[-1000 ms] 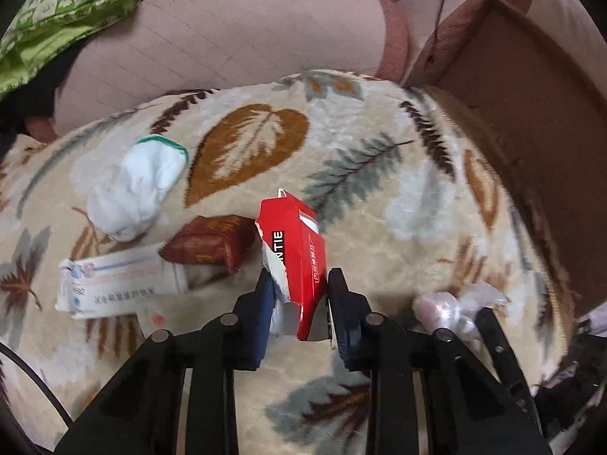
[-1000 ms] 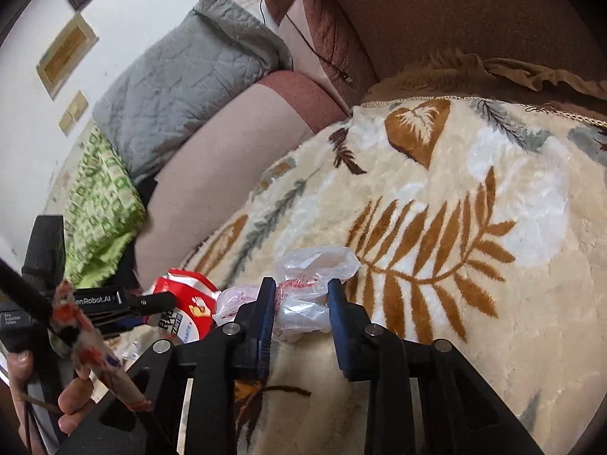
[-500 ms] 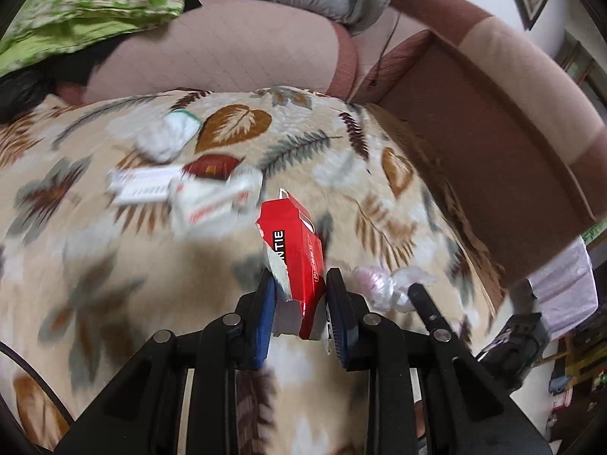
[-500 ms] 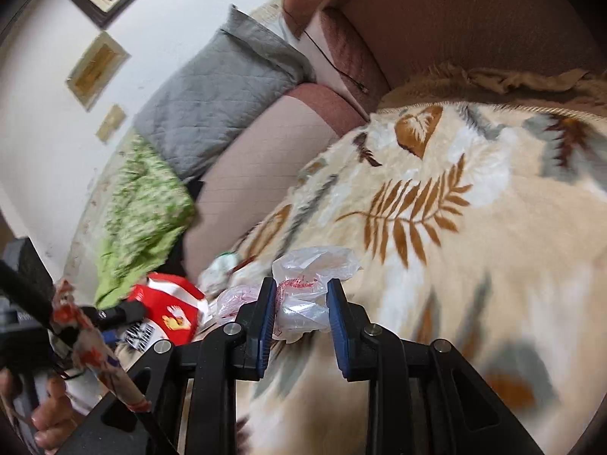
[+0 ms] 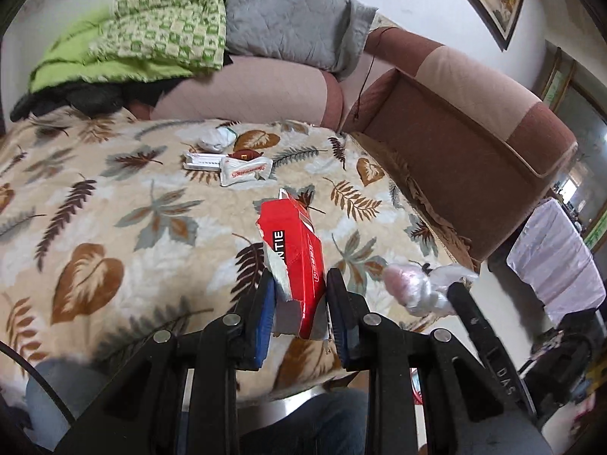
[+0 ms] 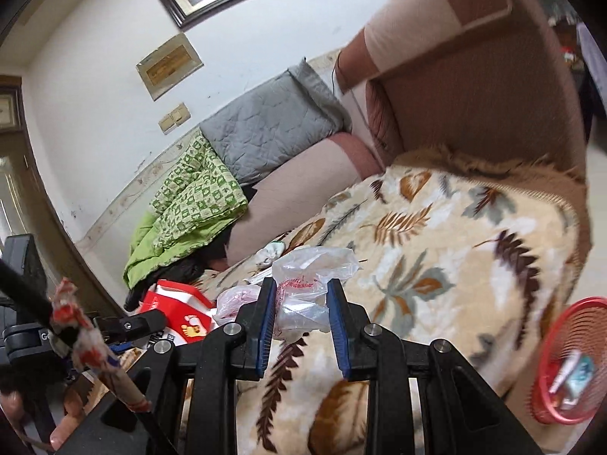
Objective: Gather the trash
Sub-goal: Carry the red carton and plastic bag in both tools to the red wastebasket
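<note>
Between the left tool's pads: red carton.

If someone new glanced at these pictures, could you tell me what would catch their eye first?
Most likely the torn red carton, clamped upright in the left hand-held gripper above the leaf-patterned blanket. Next, the crumpled clear plastic bag pinched in the right hand-held gripper, with a red mesh basket low at the right edge already holding some wrappers.
</note>
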Available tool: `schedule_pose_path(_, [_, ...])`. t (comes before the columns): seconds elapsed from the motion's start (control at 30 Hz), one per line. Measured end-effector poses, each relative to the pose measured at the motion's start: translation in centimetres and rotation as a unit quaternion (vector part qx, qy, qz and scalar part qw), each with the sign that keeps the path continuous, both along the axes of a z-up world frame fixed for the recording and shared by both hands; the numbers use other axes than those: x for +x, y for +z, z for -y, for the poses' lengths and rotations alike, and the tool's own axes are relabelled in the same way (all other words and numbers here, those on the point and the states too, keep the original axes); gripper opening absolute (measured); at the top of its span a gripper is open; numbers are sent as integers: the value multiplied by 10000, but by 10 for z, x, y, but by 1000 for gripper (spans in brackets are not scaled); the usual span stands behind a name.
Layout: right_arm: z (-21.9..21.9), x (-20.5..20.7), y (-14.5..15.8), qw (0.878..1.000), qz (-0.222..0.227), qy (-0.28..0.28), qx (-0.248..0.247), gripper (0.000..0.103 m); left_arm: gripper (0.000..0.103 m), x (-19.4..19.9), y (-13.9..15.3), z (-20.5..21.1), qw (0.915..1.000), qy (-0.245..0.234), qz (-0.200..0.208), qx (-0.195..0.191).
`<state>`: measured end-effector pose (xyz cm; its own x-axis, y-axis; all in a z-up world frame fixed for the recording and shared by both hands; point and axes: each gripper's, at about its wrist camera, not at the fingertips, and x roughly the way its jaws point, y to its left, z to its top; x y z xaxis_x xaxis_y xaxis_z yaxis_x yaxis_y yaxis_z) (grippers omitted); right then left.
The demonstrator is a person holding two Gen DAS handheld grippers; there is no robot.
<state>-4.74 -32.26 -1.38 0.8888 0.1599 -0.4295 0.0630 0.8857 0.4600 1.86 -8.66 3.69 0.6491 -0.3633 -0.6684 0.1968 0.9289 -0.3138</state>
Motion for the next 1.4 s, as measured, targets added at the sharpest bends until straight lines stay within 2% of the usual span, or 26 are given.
schedule_pose_path(0.1, [1, -20, 14, 9999, 62, -25, -121, 29, 26, -27, 10, 5, 9996, 16, 211, 166])
schedule_pose_path(0.33, [1, -56, 36, 9995, 200, -91, -233, 29, 26, -62, 31, 12, 9973, -17, 622, 379])
schedule_pose_path(0.63, [-3, -71, 50, 9988, 271, -140, -386, 29, 26, -89, 50, 15, 9935, -13, 1010, 525])
schedule_pose_path(1.13, [-8, -75, 53, 9984, 274, -154, -478, 29, 26, -93, 50, 15, 9934, -34, 1011, 546])
schedule_pose_path(1.4, [10, -88, 56, 9975, 253, -352, -559, 29, 26, -91, 44, 27, 9932, -257, 971, 591])
